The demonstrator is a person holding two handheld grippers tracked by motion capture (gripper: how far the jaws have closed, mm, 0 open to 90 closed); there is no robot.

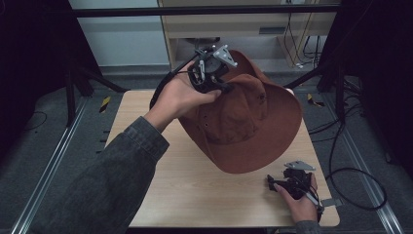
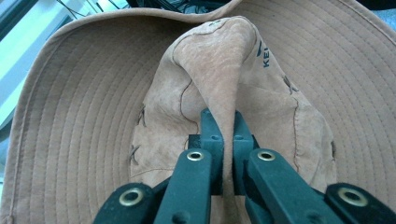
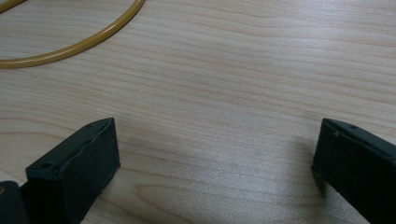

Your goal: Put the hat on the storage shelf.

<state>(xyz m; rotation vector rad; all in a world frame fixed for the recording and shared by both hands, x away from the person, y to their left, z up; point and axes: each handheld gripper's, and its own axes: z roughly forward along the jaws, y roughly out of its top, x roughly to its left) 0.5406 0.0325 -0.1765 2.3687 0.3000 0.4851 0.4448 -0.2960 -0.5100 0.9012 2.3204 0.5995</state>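
Note:
A brown wide-brimmed hat [image 1: 253, 122] hangs tilted over the far half of the wooden table [image 1: 195, 190]. My left gripper [image 1: 221, 87] is shut on a fold of its crown, held up at the hat's far left side. In the left gripper view the two jaws pinch the tan crown fabric [image 2: 219, 70] upright between them, with the stitched brim [image 2: 84, 116] spread behind. My right gripper [image 1: 272, 184] rests low on the table near the front right corner, a hand around it. Its jaws stand wide apart over bare wood [image 3: 215, 154] with nothing between them.
A yellow ring-shaped cord [image 3: 79, 44] lies on the table ahead of the right gripper. Black frame legs [image 1: 73, 83] stand at both sides of the table, and cables [image 1: 350, 175] trail on the floor at the right. A shelf unit [image 1: 253, 29] stands behind.

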